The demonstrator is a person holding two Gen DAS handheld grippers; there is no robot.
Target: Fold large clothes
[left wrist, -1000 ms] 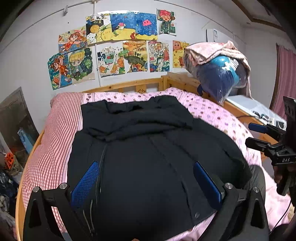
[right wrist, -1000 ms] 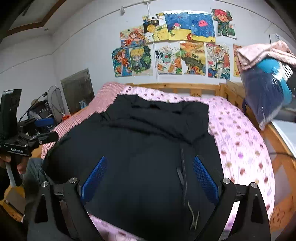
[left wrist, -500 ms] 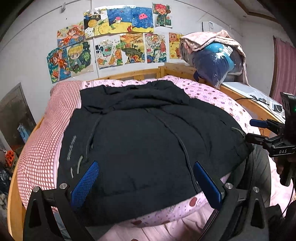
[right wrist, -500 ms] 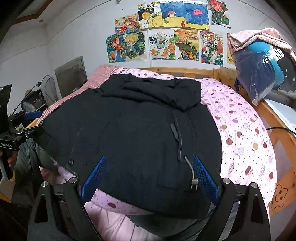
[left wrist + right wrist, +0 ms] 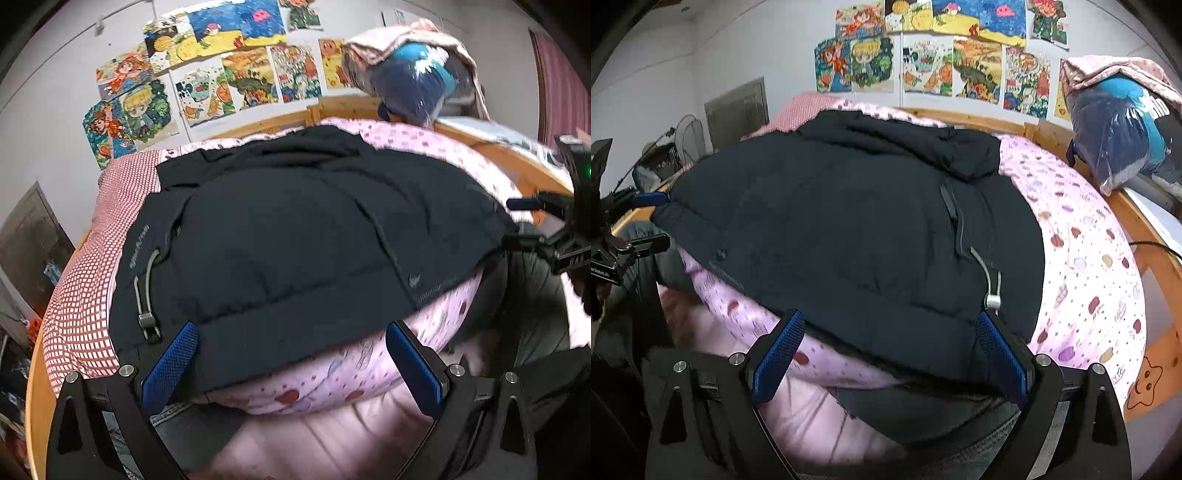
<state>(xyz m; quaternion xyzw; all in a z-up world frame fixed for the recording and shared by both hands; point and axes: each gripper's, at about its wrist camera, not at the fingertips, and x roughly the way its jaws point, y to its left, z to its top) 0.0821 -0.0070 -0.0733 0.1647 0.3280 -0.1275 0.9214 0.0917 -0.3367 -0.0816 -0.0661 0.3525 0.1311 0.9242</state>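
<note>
The black padded jacket (image 5: 295,236) lies spread flat across the pink dotted quilt (image 5: 1086,258) on the wooden-framed bed (image 5: 1156,258), hood toward the wall of drawings (image 5: 221,74), hem at the near edge. Left gripper (image 5: 291,365) and right gripper (image 5: 890,354) each hover just short of the hem, jaws wide apart and holding nothing. Judged step: the garment is laid out and no fold is yet visible. The next move likely calls for each gripper to close on a hem corner or side edge; the thick padding needs a deep bite. The 2 drawcord toggles (image 5: 149,325) (image 5: 991,301) near the hem could snag.
</note>
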